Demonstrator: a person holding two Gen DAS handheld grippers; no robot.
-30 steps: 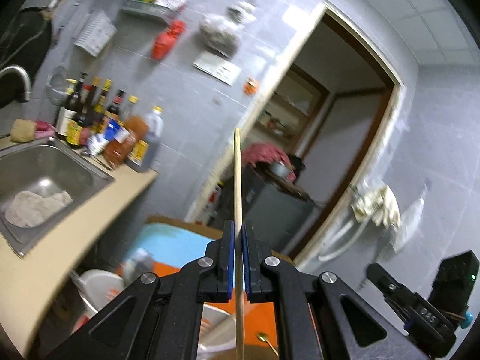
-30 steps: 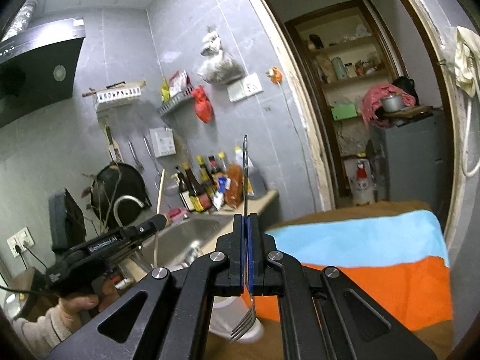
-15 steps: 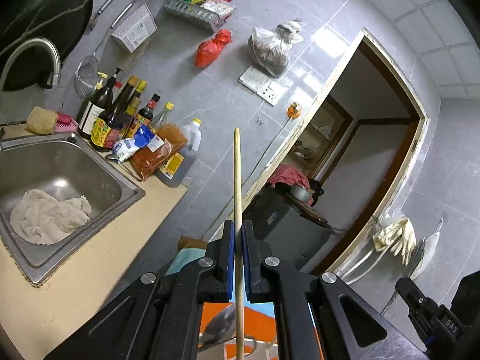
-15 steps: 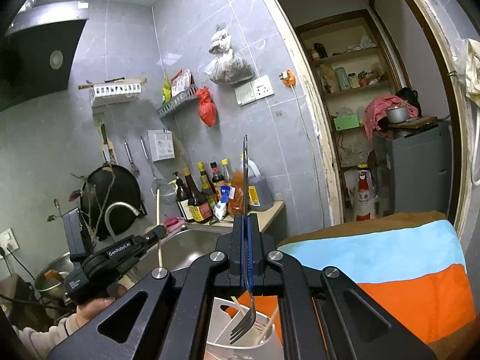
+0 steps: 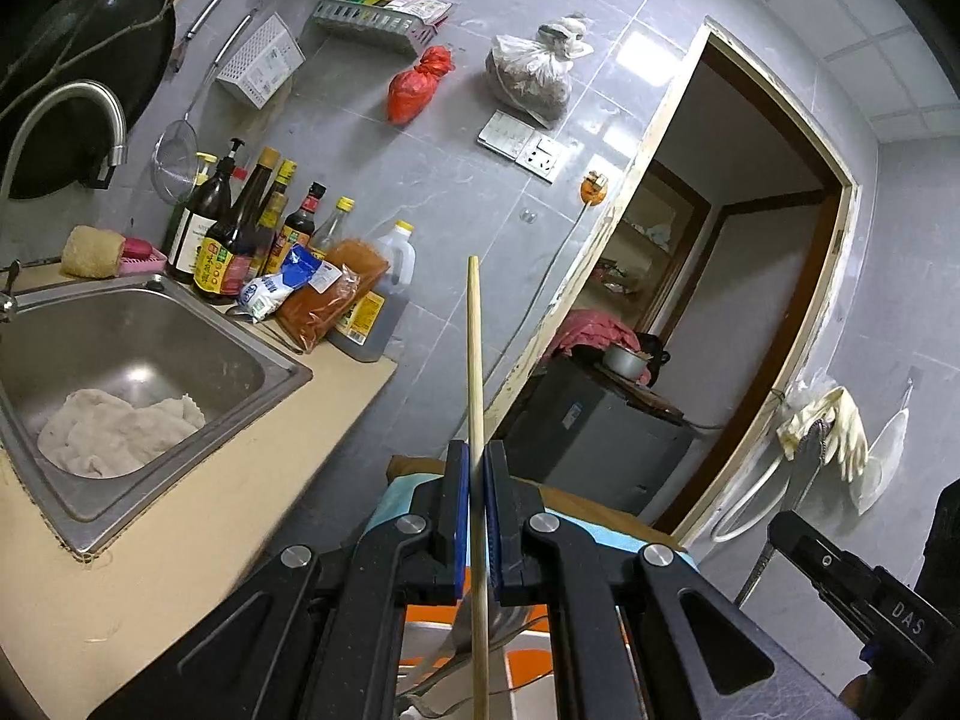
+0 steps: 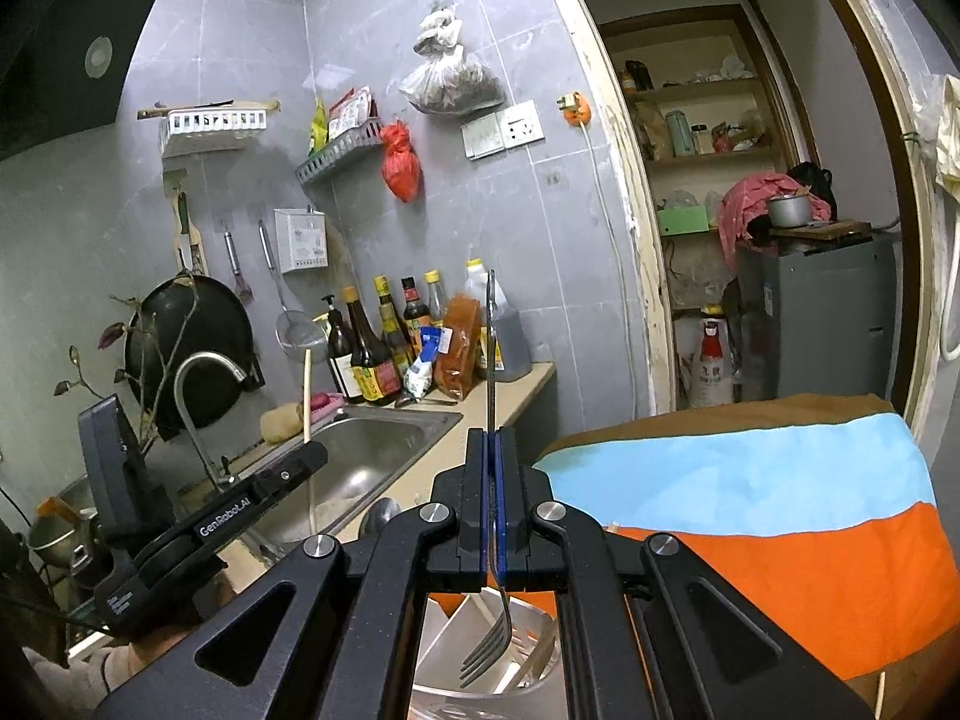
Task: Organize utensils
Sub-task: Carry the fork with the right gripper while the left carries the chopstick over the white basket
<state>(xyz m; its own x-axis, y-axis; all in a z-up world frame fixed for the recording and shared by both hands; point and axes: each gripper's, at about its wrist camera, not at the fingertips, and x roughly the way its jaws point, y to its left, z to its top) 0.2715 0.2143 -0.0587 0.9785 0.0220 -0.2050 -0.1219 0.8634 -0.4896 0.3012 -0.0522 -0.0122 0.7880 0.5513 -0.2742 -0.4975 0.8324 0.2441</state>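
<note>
Left gripper [image 5: 474,516]: your blue pads clamp a long pale wooden chopstick [image 5: 474,372], upright. Right gripper [image 6: 493,504]: you pinch a slim steel fork [image 6: 491,630], tines down over the white slotted utensil holder [image 6: 456,648] on the striped orange-and-blue cloth [image 6: 750,516].

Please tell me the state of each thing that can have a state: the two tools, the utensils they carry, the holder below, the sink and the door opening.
Left tool: shut on chopstick.
Chopstick: upright, clamped.
Right tool: shut on fork.
Fork: upright, tines down over the utensil holder.
Utensil holder: already holding some utensils.
Sink: tap not running, cloth lying inside.
Doorway: open.
</note>
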